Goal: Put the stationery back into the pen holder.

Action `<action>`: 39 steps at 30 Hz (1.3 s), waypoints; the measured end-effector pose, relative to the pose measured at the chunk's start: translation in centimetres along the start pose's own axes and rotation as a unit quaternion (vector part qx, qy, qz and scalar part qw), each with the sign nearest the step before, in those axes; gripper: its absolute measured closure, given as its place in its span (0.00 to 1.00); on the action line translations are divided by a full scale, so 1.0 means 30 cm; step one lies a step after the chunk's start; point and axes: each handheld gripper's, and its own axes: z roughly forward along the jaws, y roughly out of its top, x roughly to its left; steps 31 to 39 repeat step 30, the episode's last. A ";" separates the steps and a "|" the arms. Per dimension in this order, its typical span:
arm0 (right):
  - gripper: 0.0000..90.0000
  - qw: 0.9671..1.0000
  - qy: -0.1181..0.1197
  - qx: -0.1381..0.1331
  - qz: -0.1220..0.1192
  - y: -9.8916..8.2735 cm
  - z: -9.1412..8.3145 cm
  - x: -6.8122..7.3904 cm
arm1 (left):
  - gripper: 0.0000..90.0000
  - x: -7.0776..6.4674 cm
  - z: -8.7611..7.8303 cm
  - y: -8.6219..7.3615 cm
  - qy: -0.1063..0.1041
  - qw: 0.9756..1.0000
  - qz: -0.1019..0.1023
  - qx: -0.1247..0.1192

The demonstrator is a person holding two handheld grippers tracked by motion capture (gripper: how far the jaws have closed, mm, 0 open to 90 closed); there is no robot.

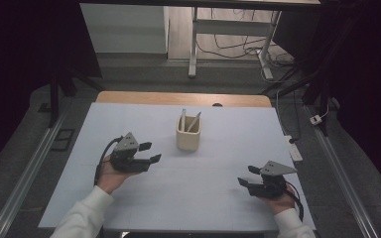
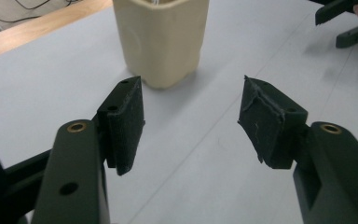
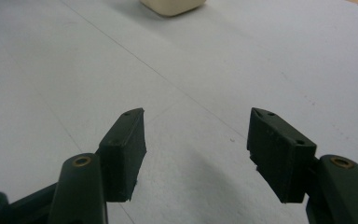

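A cream-coloured cup (image 1: 188,135) stands upright near the middle of the white table top (image 1: 203,193), with two pale flat sticks (image 1: 188,121) leaning in it. My left gripper (image 1: 150,152) is a short way to the cup's left, pointing right, its jaws open with nothing between them. In the left gripper view the cup (image 2: 161,39) rises just beyond the open left gripper (image 2: 191,119). My right gripper (image 1: 246,176) is near the table's front right, open and empty, pointing left. The right gripper view shows the open right gripper (image 3: 198,149) over bare table, with the cup's base (image 3: 171,5) far off.
A wooden strip (image 1: 183,98) runs along the table's far edge. Beyond it stand a white desk frame (image 1: 228,29) and loose cables on the floor. A white power strip (image 1: 294,148) lies by the table's right edge. The other gripper (image 2: 349,23) appears at the left gripper view's top right.
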 end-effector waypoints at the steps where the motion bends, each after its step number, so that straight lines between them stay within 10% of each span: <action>1: 0.41 1.000 -0.002 0.003 -0.001 -0.002 -0.004 -0.001 | 0.44 0.000 -0.011 -0.012 -0.001 1.000 -0.003 0.000; 16: 0.41 1.000 -0.011 0.000 -0.003 -0.010 -0.014 -0.009 | 0.43 -0.010 -0.124 -0.173 0.000 0.999 -0.030 0.020; 39: 0.41 1.000 -0.011 -0.012 -0.004 -0.007 -0.017 -0.010 | 0.43 -0.013 -0.145 -0.206 -0.003 0.999 -0.034 0.019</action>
